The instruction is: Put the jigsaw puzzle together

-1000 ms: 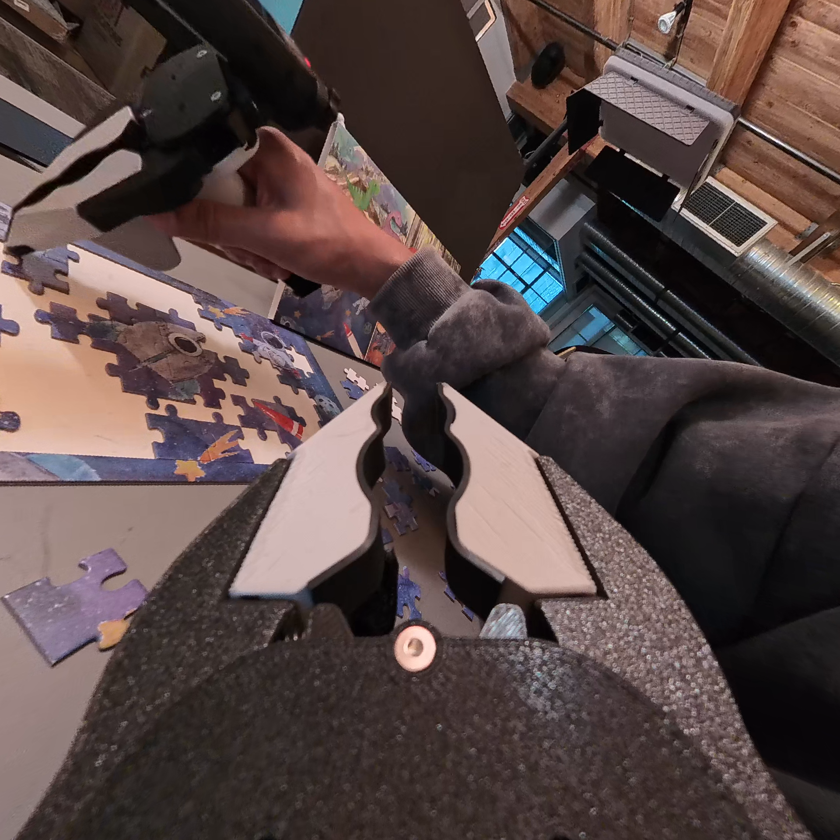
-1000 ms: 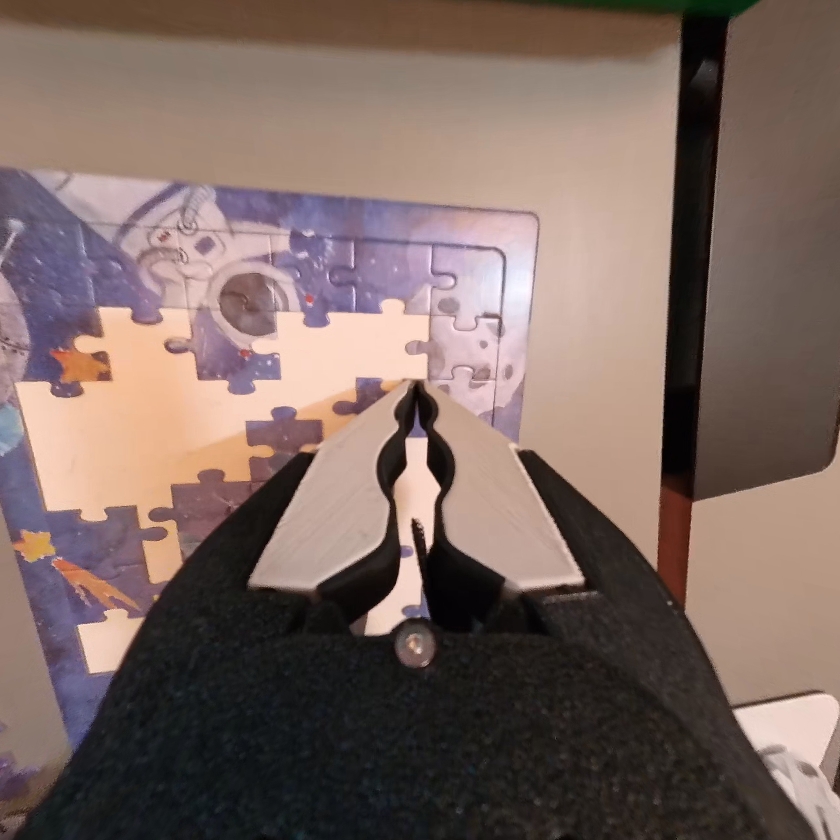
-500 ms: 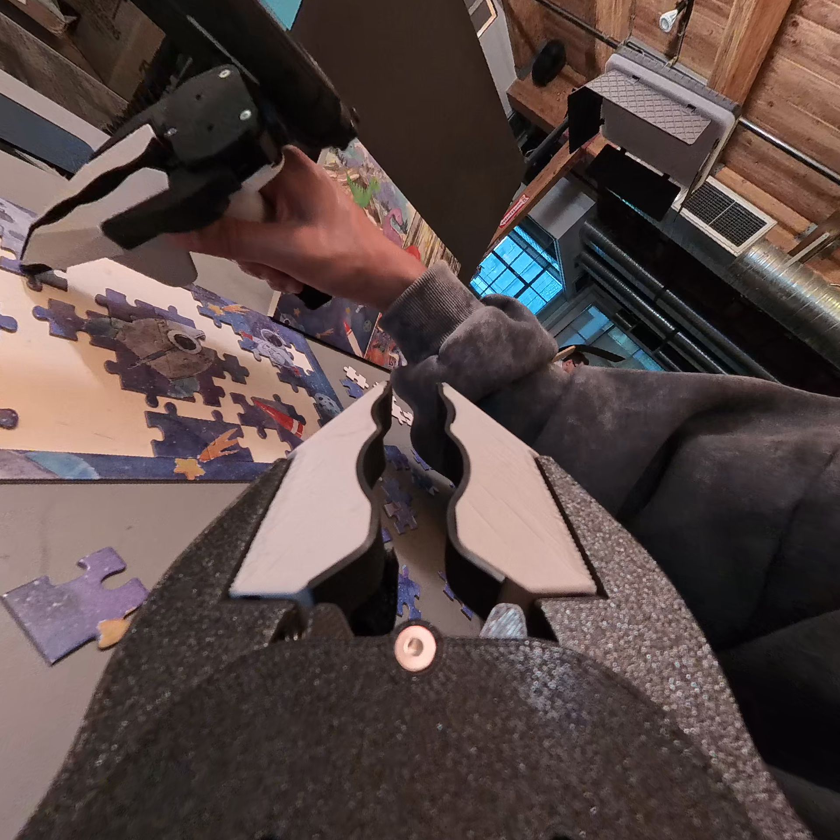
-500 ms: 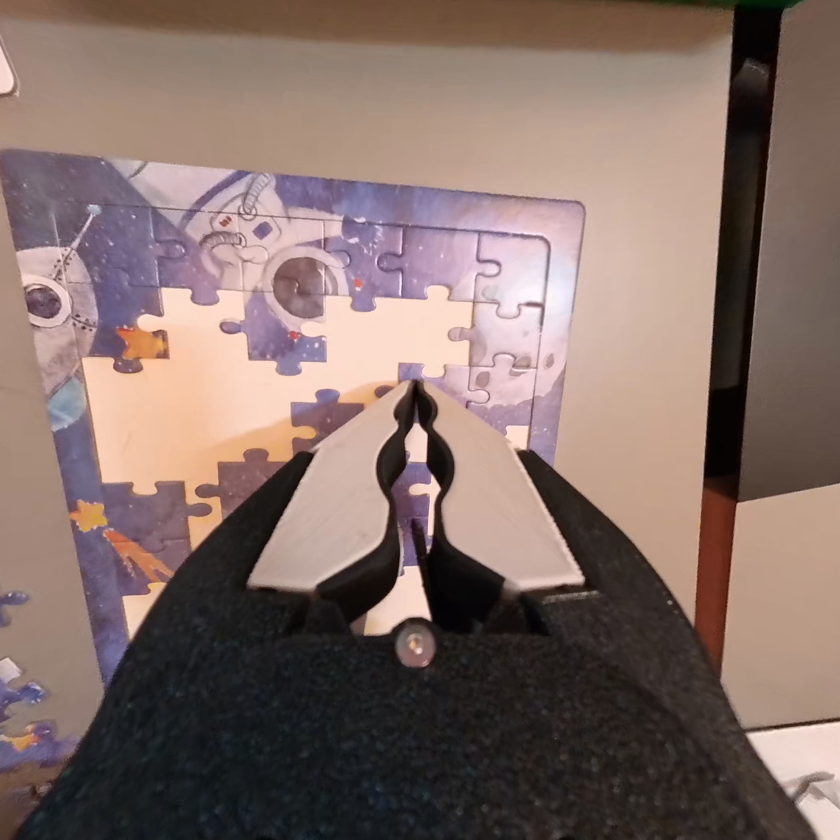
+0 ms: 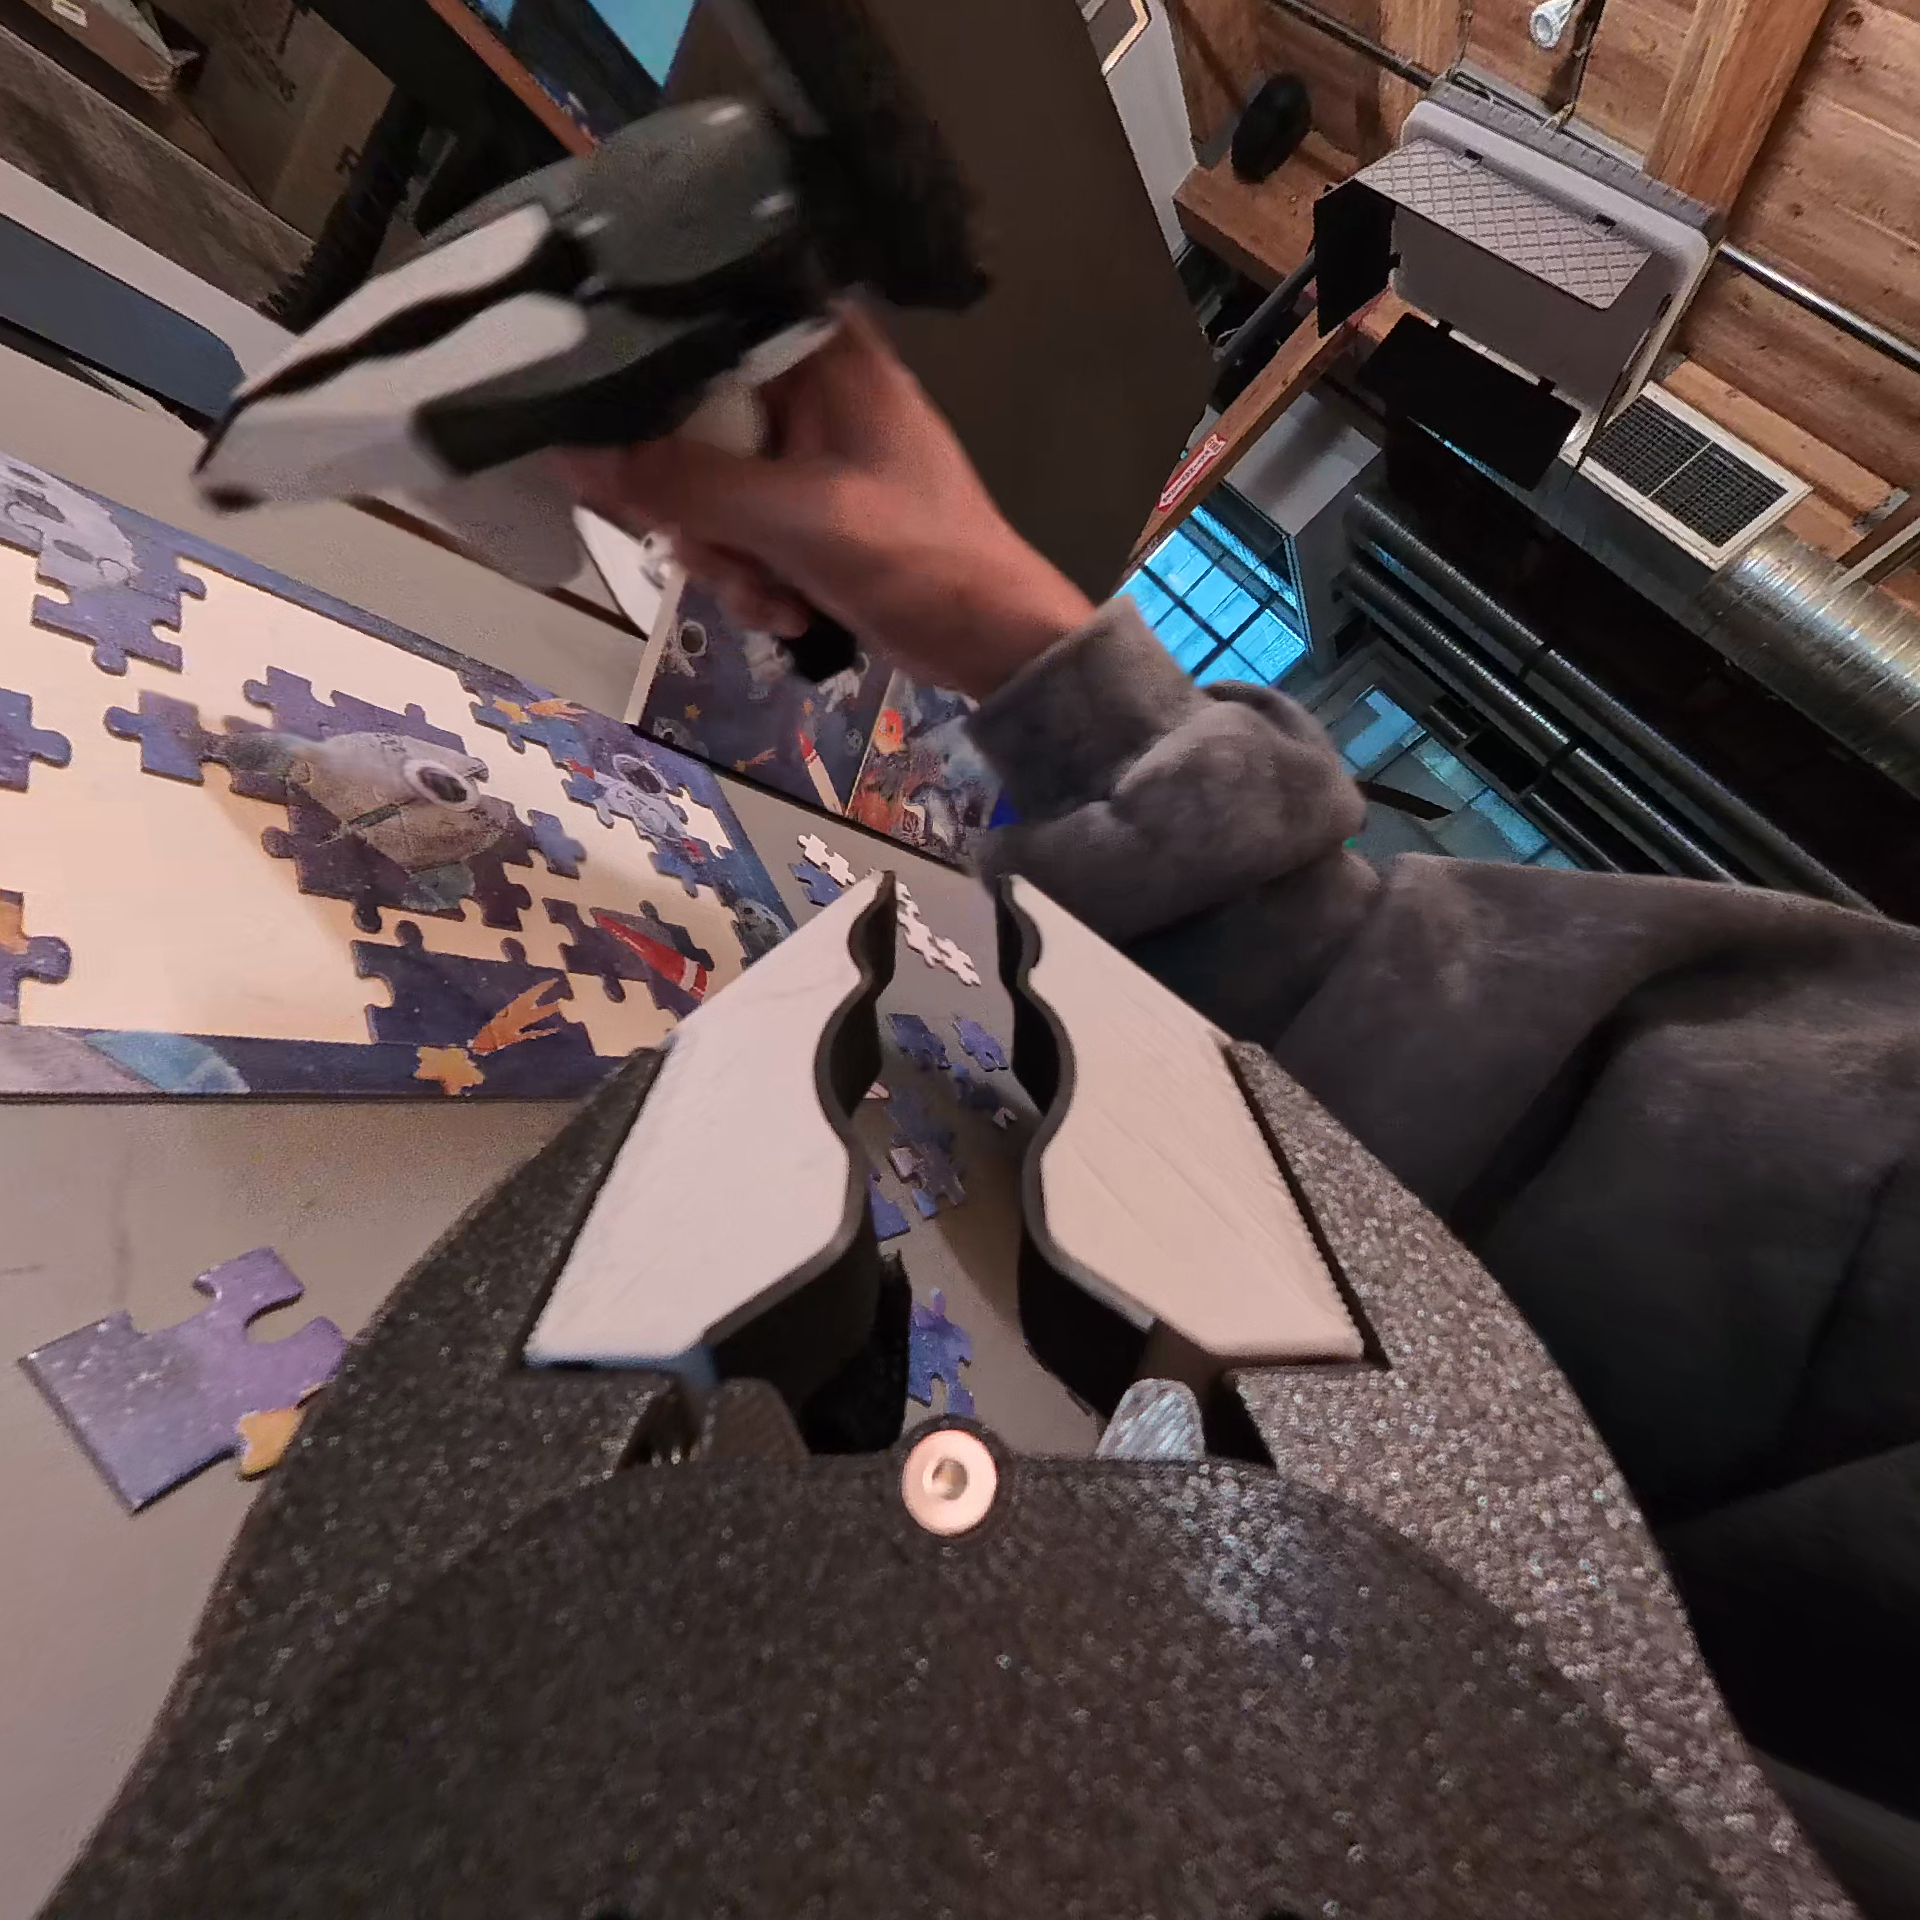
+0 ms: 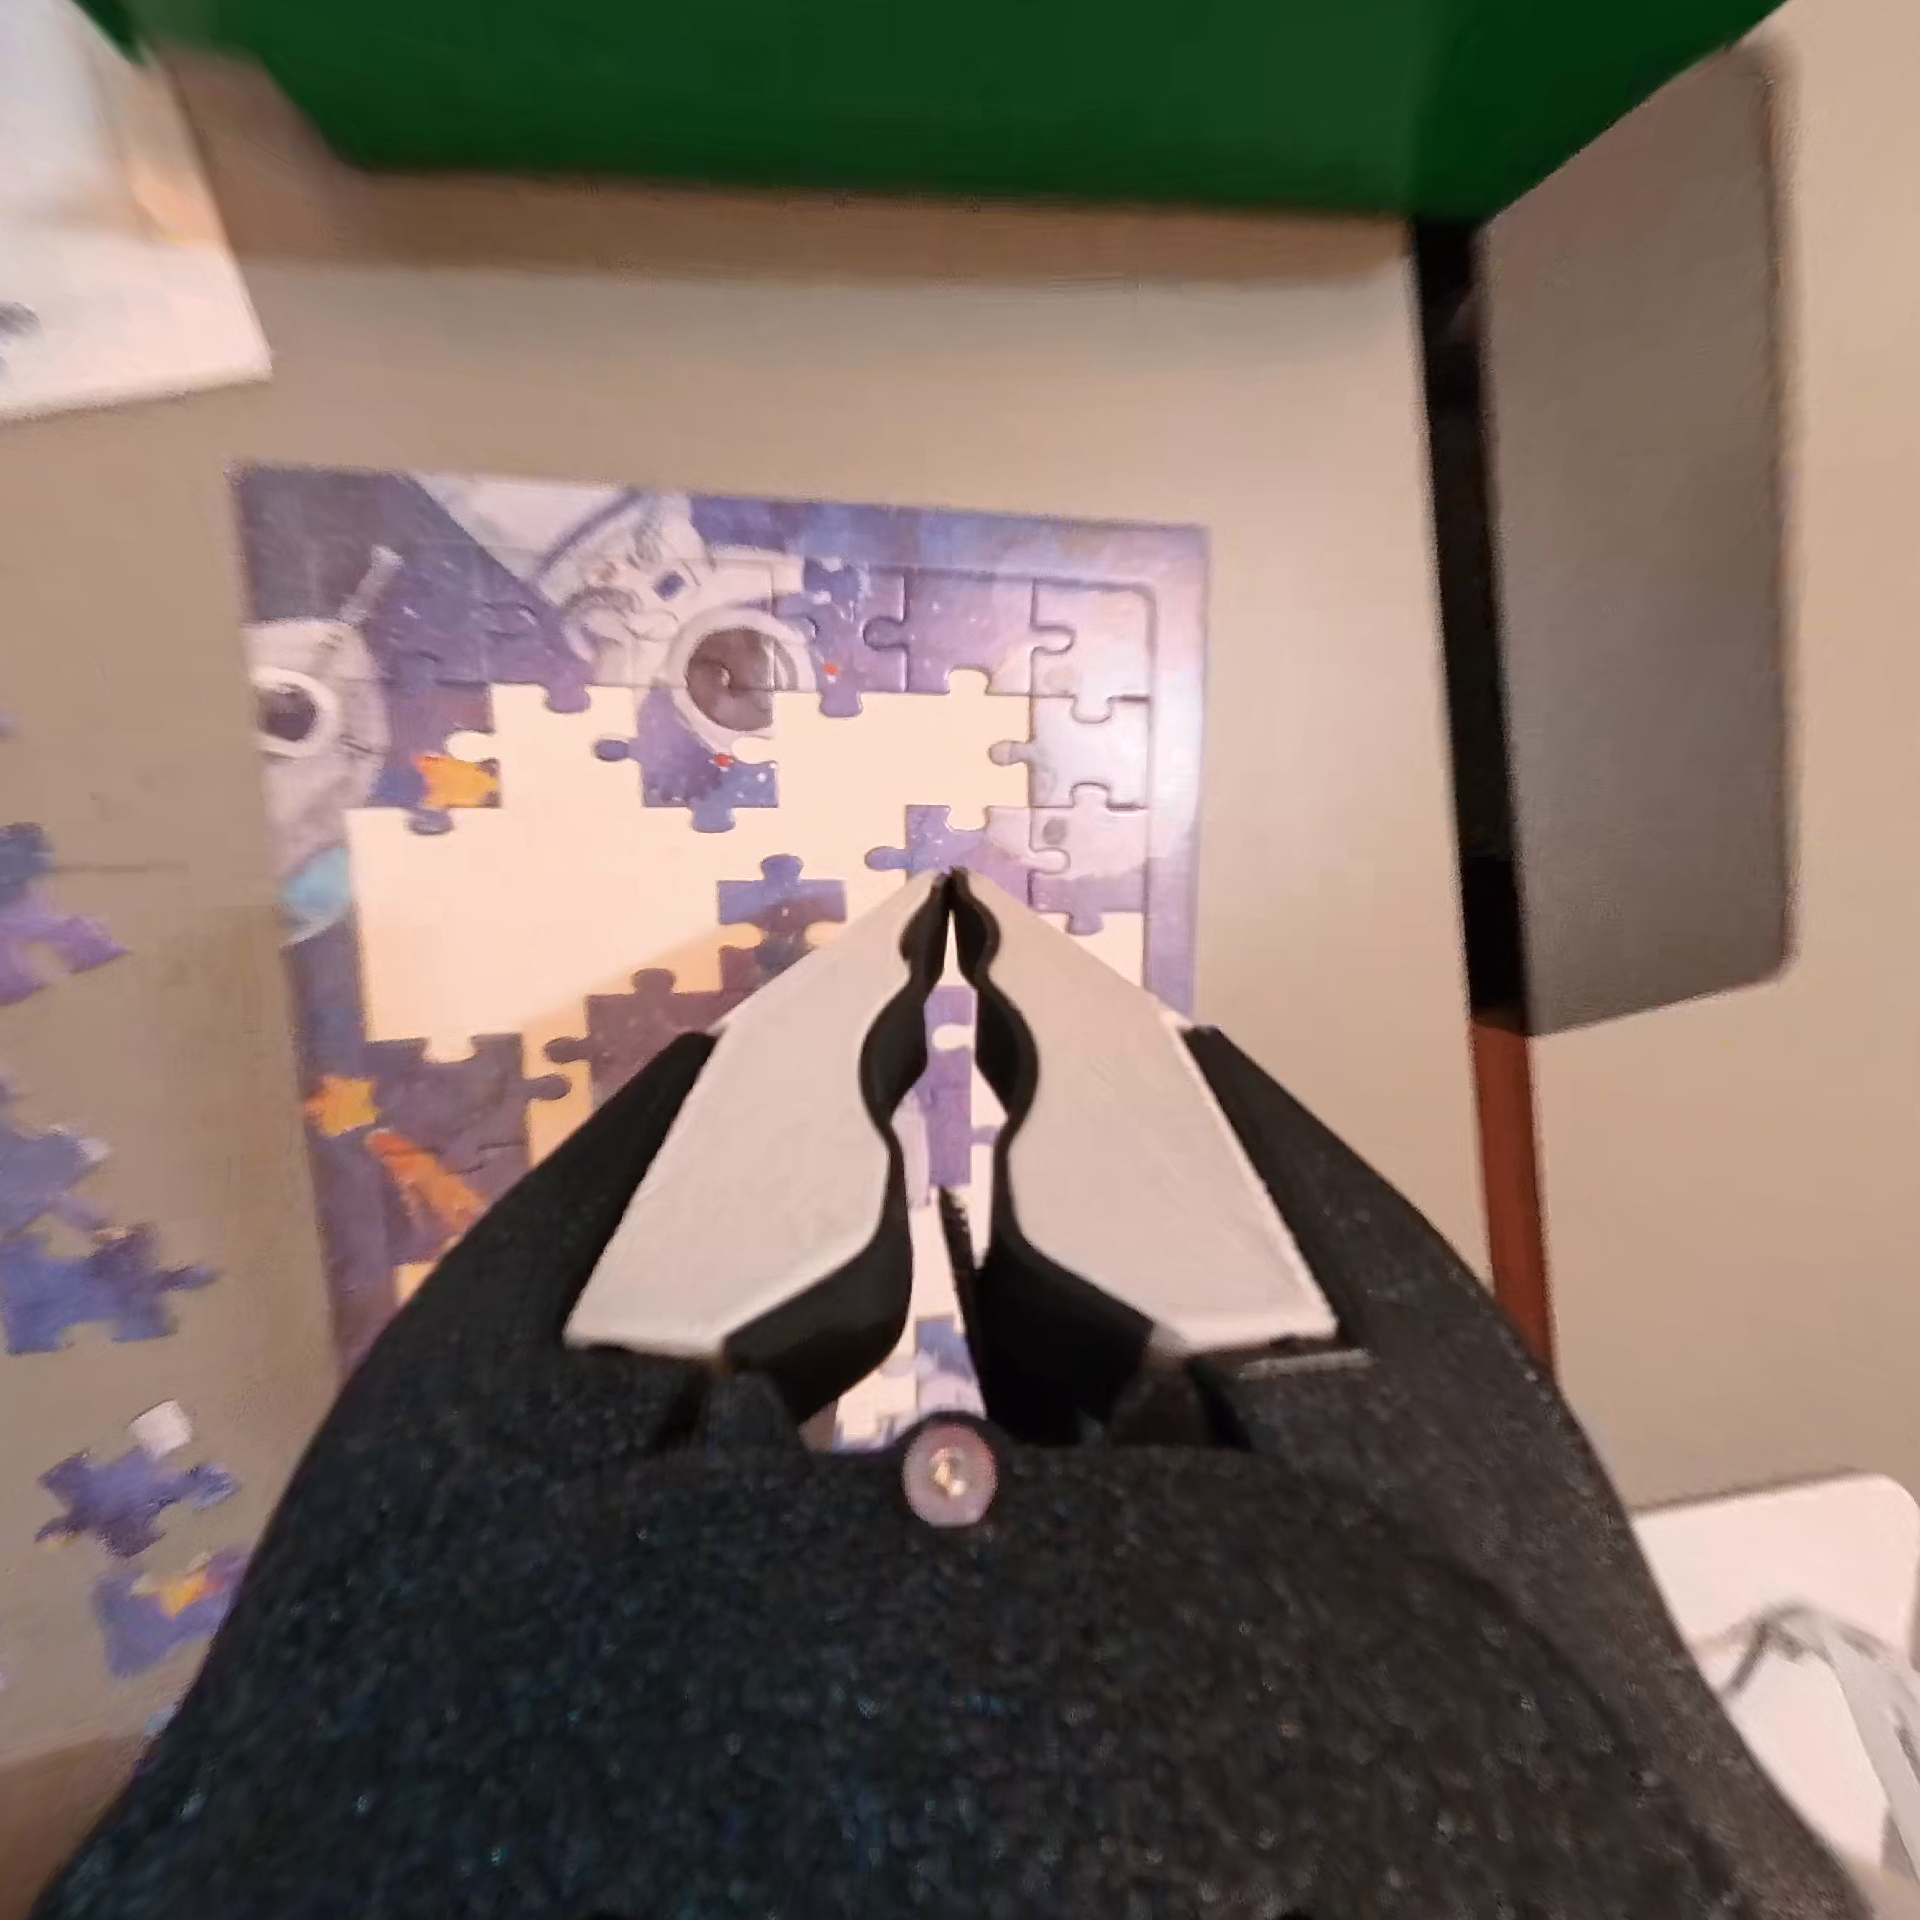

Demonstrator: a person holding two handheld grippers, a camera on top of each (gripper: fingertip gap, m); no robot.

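Lifted higher off the puzzle board [image 6: 717, 894], the right gripper [image 6: 951, 883], jaws pressed together and empty, could snag seated pieces on descent; the left gripper [image 5: 940, 914] has jaws apart.

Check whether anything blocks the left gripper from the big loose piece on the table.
Nothing visible does. The left gripper is open and empty, and the loose piece lies flat on bare table to its left, apart from the puzzle board.
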